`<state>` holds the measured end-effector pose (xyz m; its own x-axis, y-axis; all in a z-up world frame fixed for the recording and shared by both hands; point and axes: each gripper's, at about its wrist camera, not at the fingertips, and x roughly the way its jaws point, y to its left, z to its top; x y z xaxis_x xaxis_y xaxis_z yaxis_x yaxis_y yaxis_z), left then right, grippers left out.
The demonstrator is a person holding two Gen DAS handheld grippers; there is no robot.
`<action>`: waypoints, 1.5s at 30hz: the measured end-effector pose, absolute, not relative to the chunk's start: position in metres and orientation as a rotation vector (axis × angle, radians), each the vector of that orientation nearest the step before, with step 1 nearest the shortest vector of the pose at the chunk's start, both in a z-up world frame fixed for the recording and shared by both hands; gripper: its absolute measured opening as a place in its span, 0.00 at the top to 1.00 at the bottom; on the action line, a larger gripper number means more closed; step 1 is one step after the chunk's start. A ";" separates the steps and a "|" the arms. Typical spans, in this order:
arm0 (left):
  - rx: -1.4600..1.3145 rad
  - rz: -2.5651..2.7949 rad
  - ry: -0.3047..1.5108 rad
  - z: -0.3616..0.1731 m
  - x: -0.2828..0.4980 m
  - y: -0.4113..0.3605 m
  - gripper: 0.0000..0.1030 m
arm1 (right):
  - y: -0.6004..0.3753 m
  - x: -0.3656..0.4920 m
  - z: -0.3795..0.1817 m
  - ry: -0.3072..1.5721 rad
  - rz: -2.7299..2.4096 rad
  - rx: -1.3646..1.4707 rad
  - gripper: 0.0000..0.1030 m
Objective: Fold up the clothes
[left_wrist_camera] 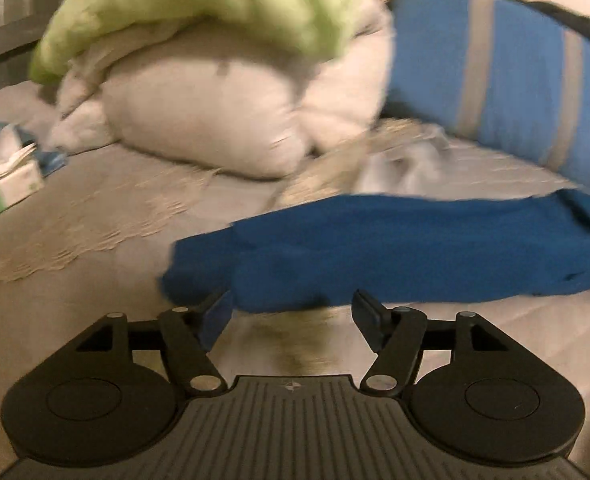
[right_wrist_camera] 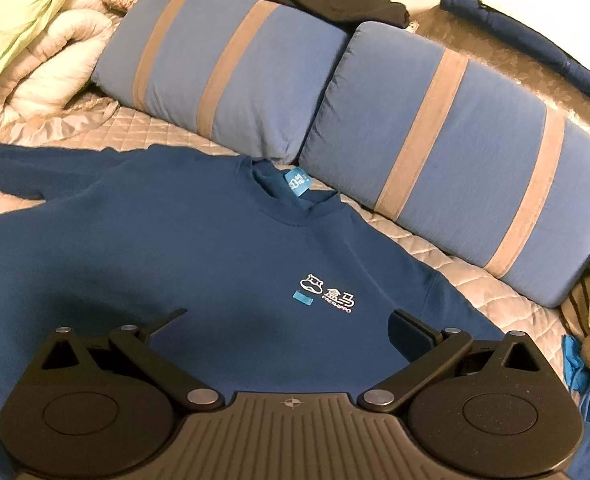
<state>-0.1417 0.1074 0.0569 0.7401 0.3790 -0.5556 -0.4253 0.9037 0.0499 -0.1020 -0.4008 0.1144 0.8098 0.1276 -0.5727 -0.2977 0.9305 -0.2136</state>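
The left claw (left_wrist_camera: 291, 320) hangs low over the bed (left_wrist_camera: 95, 240), fingers spread and holding nothing, and the end of the blue sweatshirt's sleeve (left_wrist_camera: 375, 256) lies just ahead of its tips, the left finger touching or nearly touching the cloth (the blur makes it hard to say which). That sleeve runs crosswise to the claw, stretching off to the right toward the body of the garment. The right claw (right_wrist_camera: 291, 328), also spread and empty, hovers over the chest of the blue sweatshirt (right_wrist_camera: 215, 248), which lies flat and face up on the bed with its collar (right_wrist_camera: 291, 196) pointing away toward two striped blue pillows (right_wrist_camera: 455, 152). So the left claw is judged nearer the sleeve, and a fold inward would carry it rightward across the chest. Beyond lie a heaped pale quilt (left_wrist_camera: 199, 116) and a green pillow (left_wrist_camera: 199, 4).
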 end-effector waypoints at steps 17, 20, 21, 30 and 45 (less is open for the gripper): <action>-0.194 -0.153 0.694 0.064 -0.079 0.003 0.30 | -0.498 -0.135 0.126 0.580 0.165 -0.079 0.00; -0.233 -0.231 0.764 0.053 -0.064 -0.008 0.30 | -0.534 -0.142 0.118 0.631 0.079 -0.012 0.00; -0.241 -0.254 0.786 0.050 -0.060 -0.013 0.30 | -0.547 -0.144 0.115 0.648 0.063 0.029 0.00; -0.450 -0.243 0.851 0.027 -0.024 -0.019 0.31 | -0.595 -0.138 0.073 0.811 0.112 0.414 0.08; -0.494 -0.107 0.883 0.029 0.023 -0.028 0.94 | -0.581 -0.077 0.040 0.836 0.104 0.546 0.66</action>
<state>0.0228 -0.0275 0.0288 0.6376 -0.2896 -0.7138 -0.1100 0.8829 -0.4565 -0.0766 -0.5808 0.0402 0.6740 0.2970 -0.6764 0.1221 0.8582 0.4985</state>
